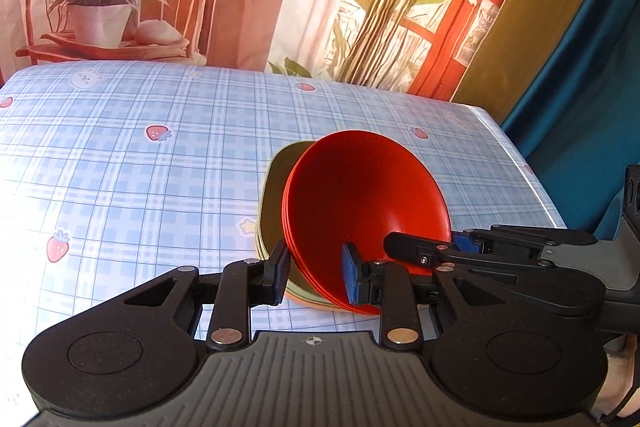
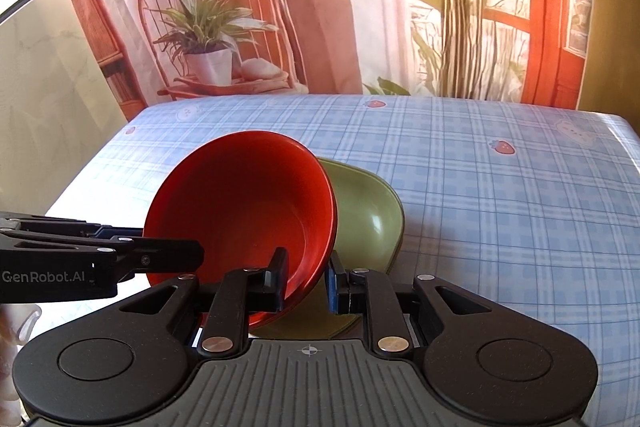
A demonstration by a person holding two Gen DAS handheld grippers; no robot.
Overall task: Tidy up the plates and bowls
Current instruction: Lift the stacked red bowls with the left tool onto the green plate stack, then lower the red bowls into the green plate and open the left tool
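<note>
We see a red bowl (image 1: 360,211) tipped up on its side over a green plate (image 1: 276,183) that lies on the table (image 1: 120,167), which wears a blue checked cloth printed with strawberries and little bears. The bowl seems to be more than one, nested: its rim shows several thin layers in the left wrist view.

Our left gripper (image 1: 316,273) has its jaws set fairly narrow across the near rim of the bowl, one finger outside the wall and the blue-padded finger inside; we cannot tell for sure that the pads press on it. Our right gripper (image 2: 306,281) straddles the opposite rim in the same way, dark finger inside the bowl, blue-padded finger outside over the plate, jaws narrow, and again contact is unclear.

In the right wrist view the left gripper reaches in from the left edge, and its side reads "GenRobot.AI" in white letters.

Behind the table hangs a printed backdrop (image 2: 320,7) showing a chair, a potted plant and a red window frame
</note>
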